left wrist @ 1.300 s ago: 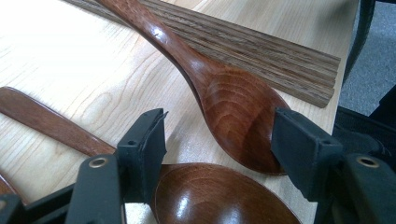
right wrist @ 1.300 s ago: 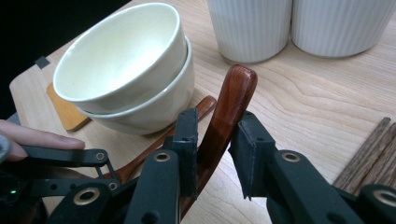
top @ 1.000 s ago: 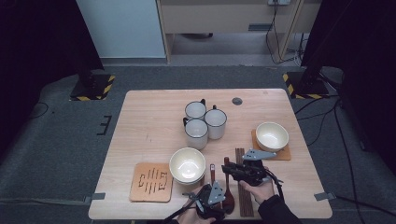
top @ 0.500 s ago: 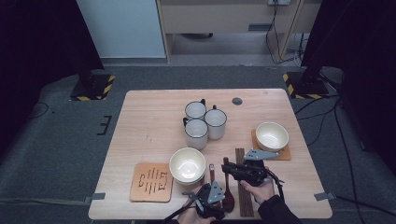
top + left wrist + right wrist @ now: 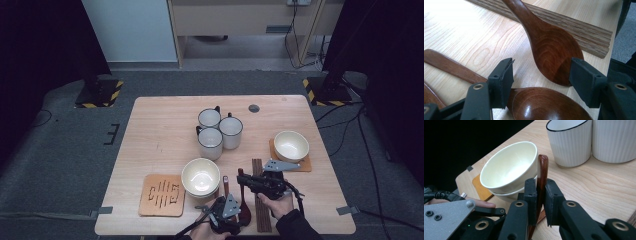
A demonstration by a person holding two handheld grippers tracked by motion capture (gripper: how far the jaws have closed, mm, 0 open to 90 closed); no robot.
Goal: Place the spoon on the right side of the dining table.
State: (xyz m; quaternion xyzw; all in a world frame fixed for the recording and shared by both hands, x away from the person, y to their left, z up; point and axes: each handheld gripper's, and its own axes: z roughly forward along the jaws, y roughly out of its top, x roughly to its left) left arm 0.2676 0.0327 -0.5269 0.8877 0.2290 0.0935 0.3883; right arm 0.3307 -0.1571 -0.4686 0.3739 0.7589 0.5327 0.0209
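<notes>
- Right claw [image 5: 539, 195]: its jaws had just been closing and pressed on the handle of a dark wooden spoon [image 5: 542, 173], which stood between the pads, near the table's [image 5: 165, 130] front edge
- Cream bowl [image 5: 509, 170]: just beside that handle, resting on a coaster [image 5: 482, 188]
- White cups [image 5: 570, 142]: grouped farther off
- Left claw [image 5: 541, 77]: jaws apart, straddling the bowl of a second wooden spoon [image 5: 551, 53] lying on the table beside wooden slats [image 5: 579, 28]; whether its pads touched it could not be told
</notes>
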